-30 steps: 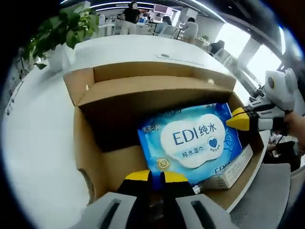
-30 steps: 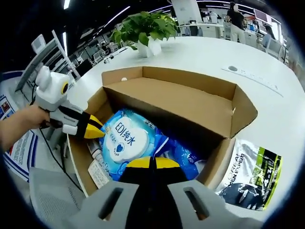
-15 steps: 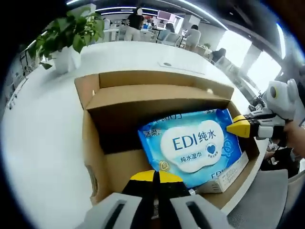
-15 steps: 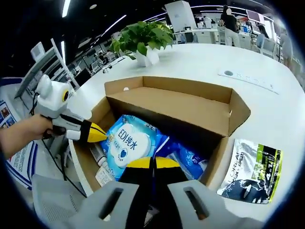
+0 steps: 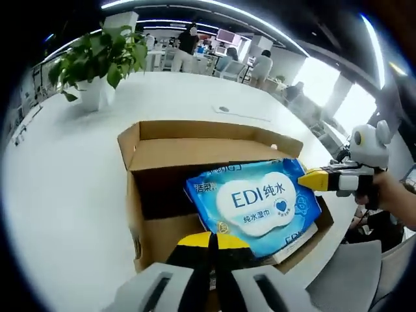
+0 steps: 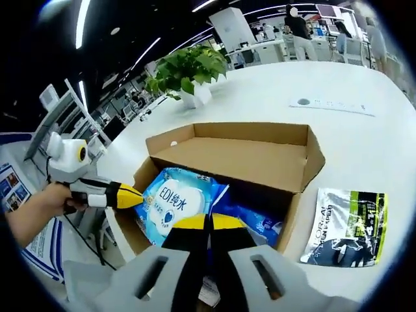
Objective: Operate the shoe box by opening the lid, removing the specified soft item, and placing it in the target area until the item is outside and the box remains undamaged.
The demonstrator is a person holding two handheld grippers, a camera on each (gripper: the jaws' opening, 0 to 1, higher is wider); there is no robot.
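Left gripper view: the left gripper (image 5: pixel 209 239) pinches the near edge of the blue wipes pack (image 5: pixel 255 207), and the right gripper (image 5: pixel 304 179) pinches its far-right corner. The pack is tilted over the open cardboard box (image 5: pixel 144 195), on the white table (image 5: pixel 65 182). A printed pouch (image 6: pixel 345 227) lies right of the box.

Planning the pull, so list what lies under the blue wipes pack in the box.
Under the blue wipes pack, a white carton sticks out at one edge and another blue packet at the other. The cardboard box floor beneath stays covered.
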